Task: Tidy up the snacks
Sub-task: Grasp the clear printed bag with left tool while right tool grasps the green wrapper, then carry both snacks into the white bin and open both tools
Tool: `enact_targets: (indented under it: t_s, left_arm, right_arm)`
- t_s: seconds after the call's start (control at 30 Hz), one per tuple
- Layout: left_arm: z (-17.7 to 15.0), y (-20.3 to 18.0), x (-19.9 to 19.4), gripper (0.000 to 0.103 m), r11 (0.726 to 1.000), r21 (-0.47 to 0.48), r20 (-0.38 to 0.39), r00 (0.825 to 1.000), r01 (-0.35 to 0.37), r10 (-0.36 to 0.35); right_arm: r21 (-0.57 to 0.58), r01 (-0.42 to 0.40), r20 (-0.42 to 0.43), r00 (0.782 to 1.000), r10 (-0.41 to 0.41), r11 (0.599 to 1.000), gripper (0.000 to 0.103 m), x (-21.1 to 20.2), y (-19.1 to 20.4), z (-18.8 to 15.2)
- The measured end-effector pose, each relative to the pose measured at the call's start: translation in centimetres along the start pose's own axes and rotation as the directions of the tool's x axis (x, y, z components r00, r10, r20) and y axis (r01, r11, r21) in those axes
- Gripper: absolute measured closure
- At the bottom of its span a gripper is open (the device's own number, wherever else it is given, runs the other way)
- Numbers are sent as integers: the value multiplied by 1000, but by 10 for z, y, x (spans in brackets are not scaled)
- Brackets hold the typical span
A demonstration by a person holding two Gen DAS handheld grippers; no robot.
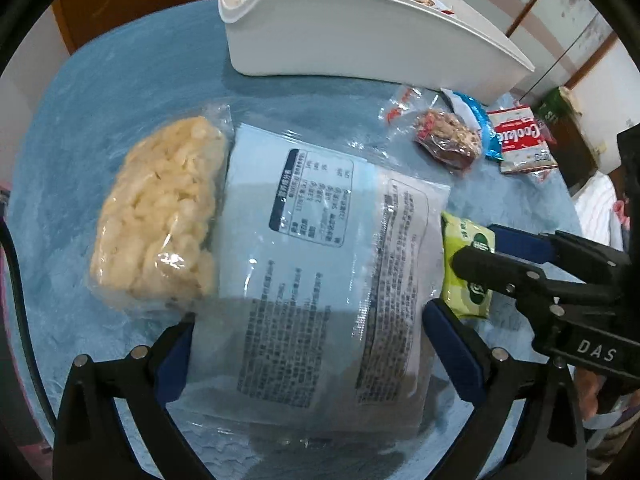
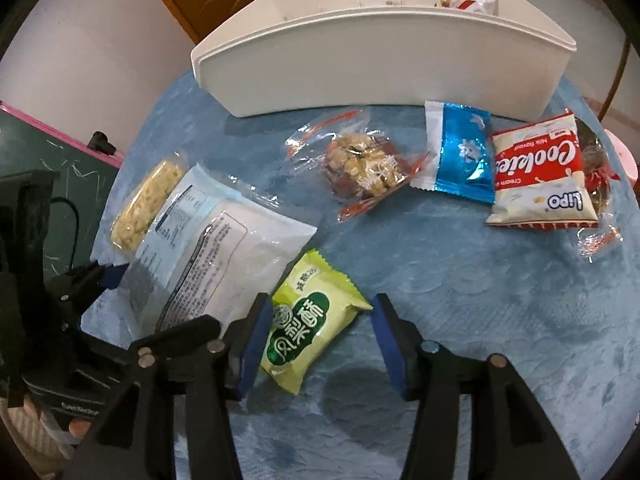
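Right tool point(image 2: 318, 344): I see its blue-padded fingers spread either side of the green snack pack point(image 2: 310, 330); the left pad sits against the pack's edge, the right pad stands clear of it, so nothing is pinched.
Left tool point(image 1: 308, 354): spread wide around the near end of the big white pouch point(image 1: 320, 264); whether the pads press on it I cannot tell.
Green snack pack: flat on the surface point(image 2: 460, 300), just beside the white pouch's right edge.
White pouch: lies label-up with printed text, overlapping a clear bag of pale puffed pieces point(image 1: 160, 216) on its left.
Other snacks: toward the far edge I see a clear wrapper with a nut bar point(image 2: 366, 164), a blue-and-white sachet point(image 2: 460, 152), and a red-and-white Cookies bag point(image 2: 540, 176) touching it; another clear wrapper peeks out from under the Cookies bag.
White bin point(image 2: 380, 68): stands at the far edge of the surface, with a red-and-white packet visible inside at its right end.
Surface: covered in a blue plush cloth.
Room: wooden door behind the bin, pale wall, and a green board with a pink frame off the left side.
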State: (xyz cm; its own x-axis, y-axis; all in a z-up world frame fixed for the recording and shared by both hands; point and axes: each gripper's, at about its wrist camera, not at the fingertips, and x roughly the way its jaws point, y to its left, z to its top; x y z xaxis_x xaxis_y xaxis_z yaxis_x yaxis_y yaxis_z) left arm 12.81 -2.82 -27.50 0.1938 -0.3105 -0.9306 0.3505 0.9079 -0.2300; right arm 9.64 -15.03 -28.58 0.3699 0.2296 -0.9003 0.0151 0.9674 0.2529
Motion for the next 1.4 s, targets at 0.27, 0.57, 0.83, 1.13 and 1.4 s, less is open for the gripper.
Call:
enact_targets:
  t_s: [0.27, 0.57, 0.83, 1.13, 1.4]
  left_arm:
    - [-22, -7, -18, 31, 1000, -15, 32, 999, 15, -14]
    - [-54, 5, -61, 56, 998, -60, 113, 993, -23, 30]
    - [-62, 7, -113, 57, 994, -106, 231, 971, -36, 60]
    - [-43, -5, -169, 57, 993, -114, 346, 937, -2, 42]
    - [17, -31, -228, 57, 996, -85, 464, 883, -32, 69]
  right_arm:
    - [-3, 22, -15, 1000, -22, 1000, 43, 5, 10, -1]
    - [-69, 96, -12, 995, -97, 993, 39, 7, 24, -7]
    - [-180, 191, 21, 981, -191, 965, 56, 15, 46, -17]
    - [-141, 187, 73, 981, -178, 972, 60, -19, 37, -25]
    - [-68, 106, 308, 948, -80, 992, 60, -124, 21, 22]
